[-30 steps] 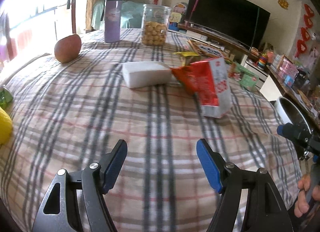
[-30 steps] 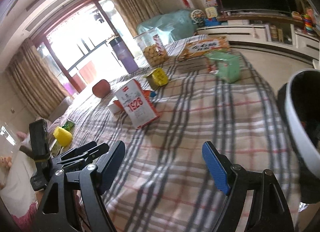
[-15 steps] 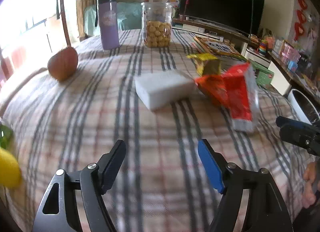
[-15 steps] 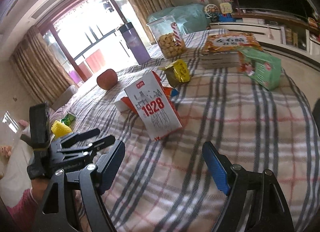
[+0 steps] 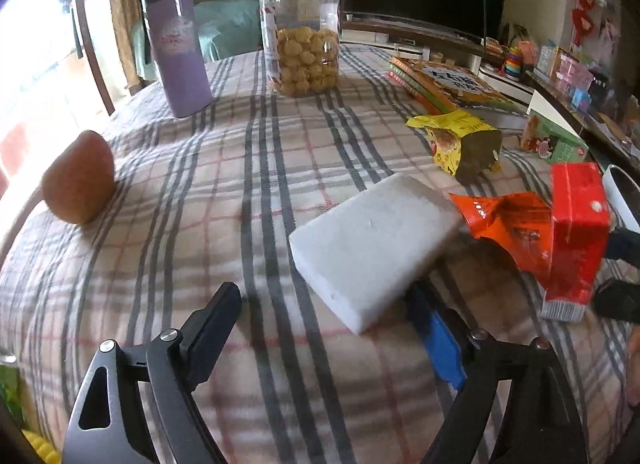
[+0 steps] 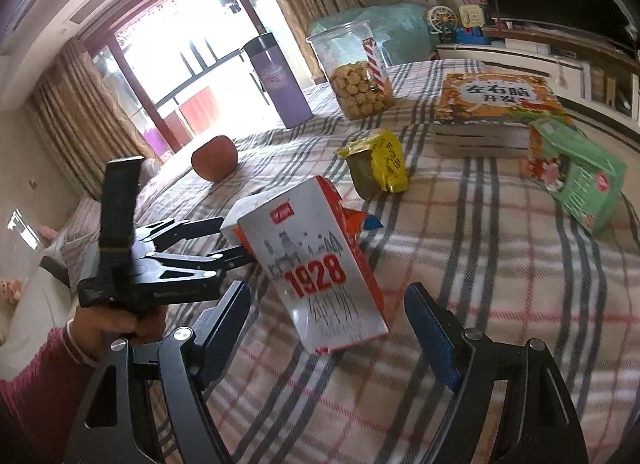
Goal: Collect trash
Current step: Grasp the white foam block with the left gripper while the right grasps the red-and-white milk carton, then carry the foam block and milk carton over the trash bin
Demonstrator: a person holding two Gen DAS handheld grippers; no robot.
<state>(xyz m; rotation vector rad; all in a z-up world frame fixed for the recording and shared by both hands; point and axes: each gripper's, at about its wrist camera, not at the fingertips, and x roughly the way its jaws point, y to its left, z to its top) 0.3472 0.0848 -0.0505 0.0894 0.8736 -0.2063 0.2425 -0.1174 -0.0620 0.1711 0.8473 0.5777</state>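
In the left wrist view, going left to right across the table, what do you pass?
Apple → purple tumbler → snack jar → white block → yellow wrapper → red carton.

Red-and-white "1928" carton (image 6: 320, 264) tilted over orange wrapper (image 5: 508, 224); yellow wrapper (image 5: 460, 142) behind.

carton (image 5: 576, 232) right of block (image 5: 372, 240), on table (image 5: 180, 224)
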